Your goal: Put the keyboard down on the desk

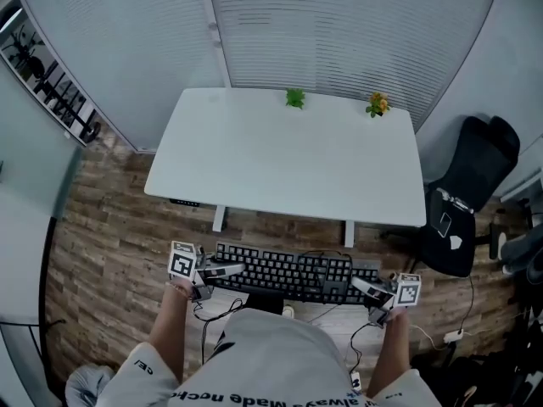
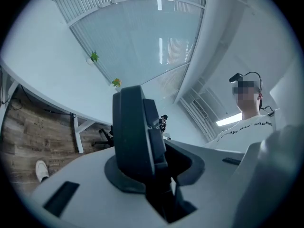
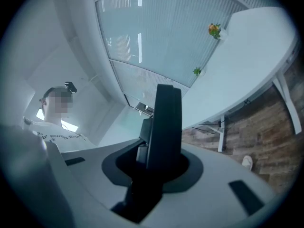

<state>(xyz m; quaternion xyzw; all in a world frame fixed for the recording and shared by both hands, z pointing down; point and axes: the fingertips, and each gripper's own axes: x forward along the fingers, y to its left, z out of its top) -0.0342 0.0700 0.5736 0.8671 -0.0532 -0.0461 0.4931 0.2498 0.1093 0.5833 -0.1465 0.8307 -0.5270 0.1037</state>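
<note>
Head view
- Keyboard: the black keyboard hangs level in the air in front of my chest. It is over the wooden floor, short of the desk's near edge, so it is not set down yet.
- Desk: the white desk lies at 12 o'clock. A green plant and an orange flower stand on its far edge, at 12 and 1 o'clock.
- Grippers: my left gripper is clamped on the board's 9 o'clock end, my right gripper on its 3 o'clock end.
- Chair: a black chair stands at 2 o'clock, just beside the desk's right end.

Left gripper view
- Jaws: closed hard on the keyboard's end, which stands edge-on up the middle.

Right gripper view
- Jaws: pinched on the other end, again edge-on, with the desk at 2 o'clock behind it.

Handling (my judgement)
- Feel: stiff plastic, fairly light, and long enough to twist if one end leads.
- Hold: the two short ends, as I have it, keep pressure off the keys.
- Care: the smooth casing may slip, so both ends should come down together and flat.

Hard to see
- Pads: covered by the board's ends in the head view.
- Cable: a dark cable loops over the keys, and I cannot tell where it ends.
- Keys: none show in either gripper view.
- Below the board: my shirt hides the floor underneath.
</note>
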